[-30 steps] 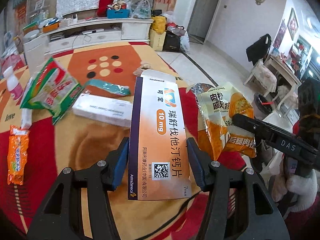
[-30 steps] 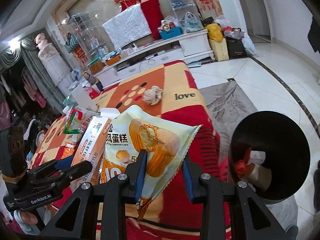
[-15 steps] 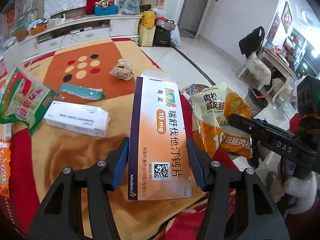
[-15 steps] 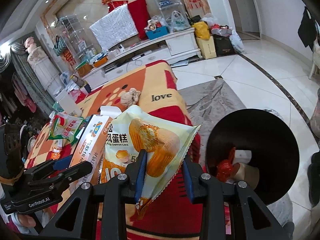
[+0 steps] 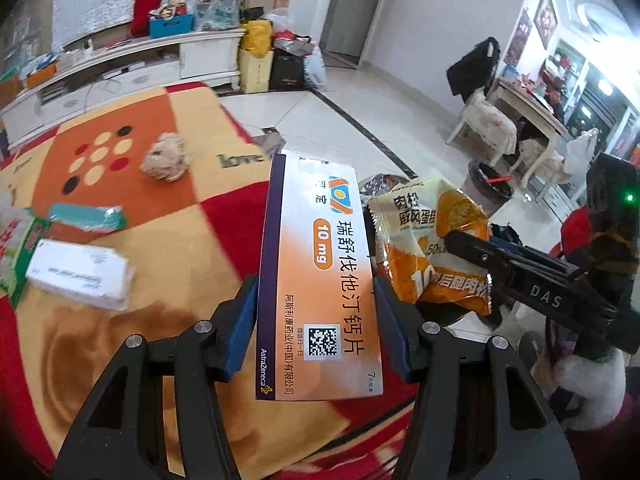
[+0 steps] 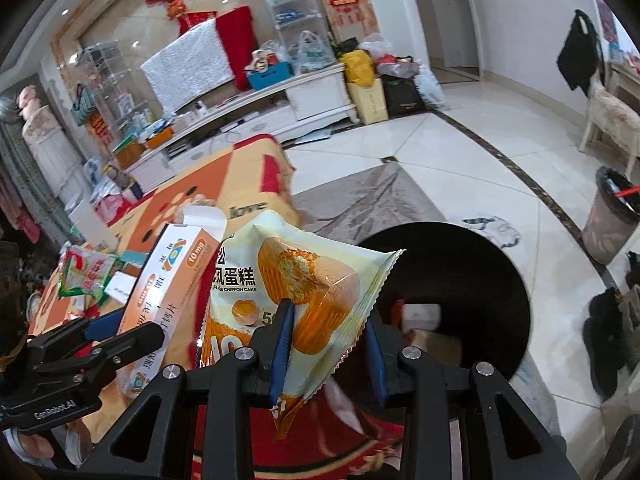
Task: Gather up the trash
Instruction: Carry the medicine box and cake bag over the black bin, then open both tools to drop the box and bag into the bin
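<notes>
At frame centre, medicine box [image 5: 320, 280] is clamped by left gripper [image 5: 316, 324], cake wrapper [image 6: 304, 292] by right gripper [image 6: 328, 340], both carried twd black bin [image 6: 460, 276] for dumping

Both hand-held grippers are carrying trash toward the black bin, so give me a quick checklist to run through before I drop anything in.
1. Left hand-held gripper clamped on the medicine box: ok, both pads press its long sides.
2. Right hand-held gripper shut on the cake wrapper: ok, the wrapper is pinched.
3. Black bin mouth open and unblocked: ok, a few items lie inside with room to spare.
4. Cake wrapper over the bin mouth: not ok, it hangs beside the rim, over the red blanket.
5. Medicine box over the bin: not ok, it is further from the bin than the wrapper.
6. Trash left on the blanket: not ok, a crumpled paper ball and a white box remain.
</notes>
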The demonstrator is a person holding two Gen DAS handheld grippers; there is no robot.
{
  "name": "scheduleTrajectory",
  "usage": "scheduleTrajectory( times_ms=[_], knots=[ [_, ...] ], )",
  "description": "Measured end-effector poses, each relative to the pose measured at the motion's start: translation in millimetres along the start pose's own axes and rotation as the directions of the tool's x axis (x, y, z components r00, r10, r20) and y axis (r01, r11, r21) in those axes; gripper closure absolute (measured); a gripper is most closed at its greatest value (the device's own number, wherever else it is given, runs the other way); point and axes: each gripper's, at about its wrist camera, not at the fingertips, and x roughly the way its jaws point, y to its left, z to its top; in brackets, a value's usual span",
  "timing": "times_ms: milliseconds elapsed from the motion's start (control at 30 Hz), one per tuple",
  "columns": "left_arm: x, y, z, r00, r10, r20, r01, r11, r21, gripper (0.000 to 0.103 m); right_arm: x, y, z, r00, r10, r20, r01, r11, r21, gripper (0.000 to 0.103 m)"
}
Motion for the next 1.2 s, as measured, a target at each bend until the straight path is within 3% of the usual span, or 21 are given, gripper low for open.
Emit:
scheduleTrajectory(
  times_ms=[500, 767, 1133, 1167, 1200],
  knots=[
    [54.8, -49.3, 24.0, 0.995, -0.087, -0.056, 0.089, 0.995, 0.035, 0.048, -2.2, -60.6, -0.2, 0.990, -0.142, -0.012, 0.142, 0.988, 0.067, 0.071],
    [78.3, -56.3, 24.0, 0.988, -0.123, -0.093, 0.126, 0.992, 0.027, 0.048, 6.0, -75.0, -1.1, 0.982, -0.186, -0.029, 0.188, 0.979, 0.077, 0.071],
    [85.4, -56.7, 23.2, 0.983, -0.160, -0.088, 0.163, 0.986, 0.029, 0.046, 13.1, -80.9, -0.2, 0.977, -0.210, -0.045, 0.213, 0.974, 0.082, 0.071],
    [85.8, -56.9, 23.3, 0.983, -0.158, -0.091, 0.161, 0.986, 0.033, 0.046, 14.3, -81.1, 0.2, 0.976, -0.212, -0.047, 0.215, 0.973, 0.086, 0.070],
    [86.3, -56.8, 23.1, 0.983, -0.153, -0.097, 0.158, 0.987, 0.040, 0.045, 15.7, -81.4, 0.7, 0.976, -0.213, -0.050, 0.217, 0.972, 0.091, 0.061]
  ],
)
